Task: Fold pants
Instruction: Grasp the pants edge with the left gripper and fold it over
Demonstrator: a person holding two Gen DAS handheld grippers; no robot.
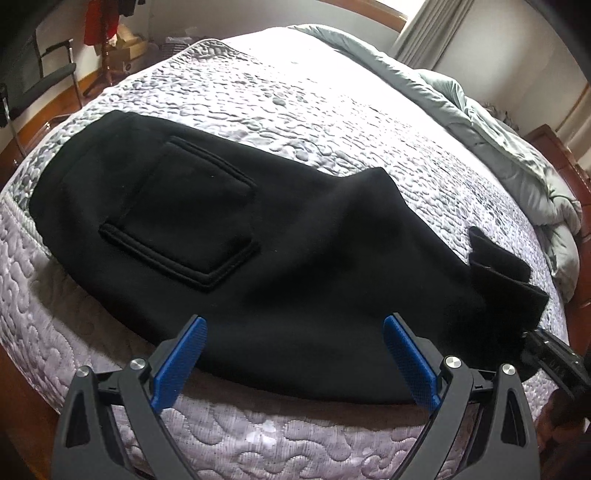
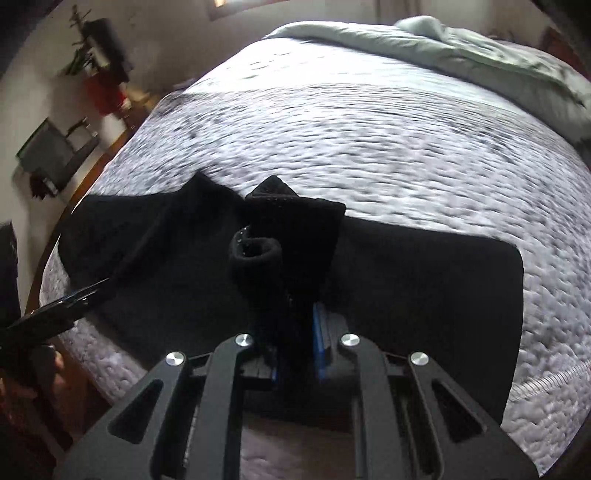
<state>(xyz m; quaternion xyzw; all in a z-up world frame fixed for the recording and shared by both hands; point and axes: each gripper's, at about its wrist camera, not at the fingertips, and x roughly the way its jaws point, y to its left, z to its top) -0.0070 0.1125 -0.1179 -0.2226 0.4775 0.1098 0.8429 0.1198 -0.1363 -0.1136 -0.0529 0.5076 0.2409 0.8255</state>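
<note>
Black sweatpants point(image 1: 258, 251) lie flat on the quilted bed point(image 1: 295, 110), back pocket point(image 1: 181, 229) up, waist toward the left. My left gripper point(image 1: 295, 358) is open with blue pads, hovering at the near edge of the pants and holding nothing. My right gripper point(image 2: 297, 332) is shut on the ribbed leg cuffs point(image 2: 291, 229) and holds them lifted above the rest of the pants point(image 2: 424, 295). The cuffs also show at the right of the left wrist view point(image 1: 509, 280), with the right gripper below them point(image 1: 554, 365).
A grey duvet point(image 1: 480, 122) is bunched along the far right side of the bed. A chair point(image 1: 48, 74) and a stand with red clothing point(image 1: 99, 22) stand on the wooden floor at the left. The mattress edge point(image 1: 258, 435) runs just under my left gripper.
</note>
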